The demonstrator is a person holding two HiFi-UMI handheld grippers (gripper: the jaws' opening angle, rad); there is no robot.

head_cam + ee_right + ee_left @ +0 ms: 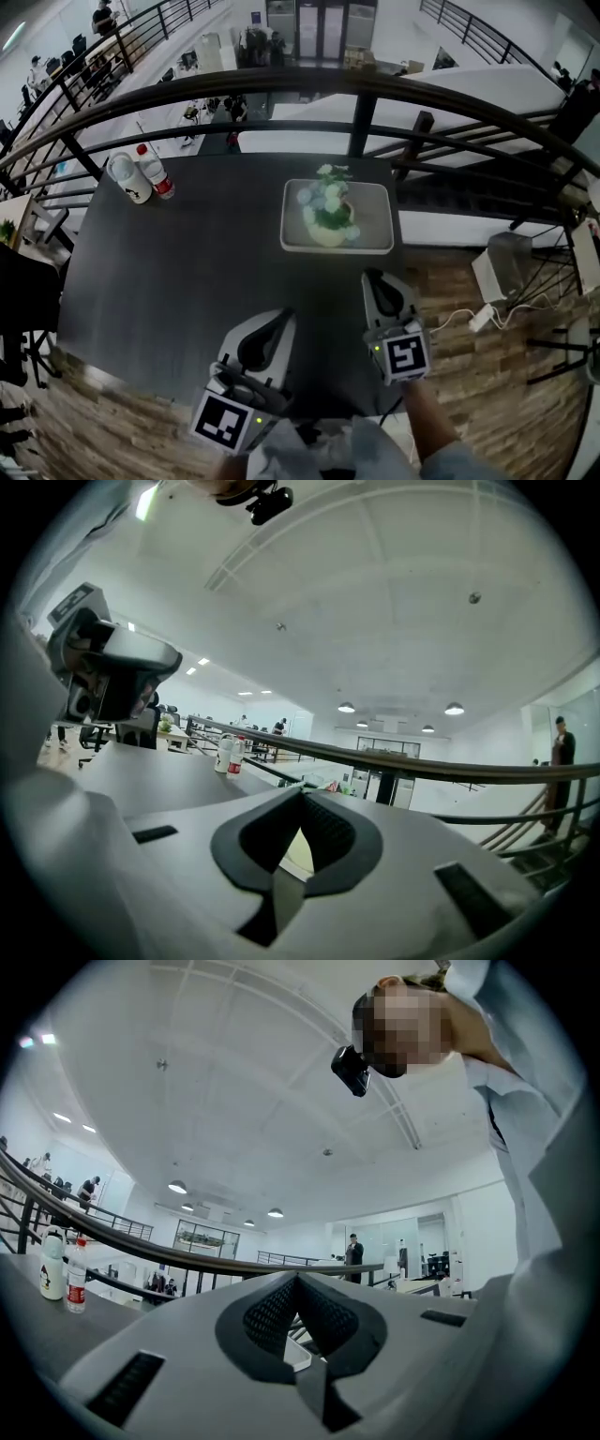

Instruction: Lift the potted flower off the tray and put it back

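Note:
The potted flower [330, 214], pale blooms and green leaves in a light pot, stands on the white rectangular tray [378, 247] at the table's far right. Both grippers hover near the table's front edge, well short of the tray. My left gripper [280, 320] points level with its jaw tips together and nothing between them [297, 1276]. My right gripper [374, 277] is nearer the tray, also shut and empty [302, 791]. A pale patch of the tray [298, 852] shows through the gap behind its pads.
The dark table [178, 272] carries a white bottle [129, 178] and a red-labelled bottle [157, 174] at its far left. A black railing [361, 89] runs behind the table. To the right, cables and a box [506, 265] lie on the wooden floor.

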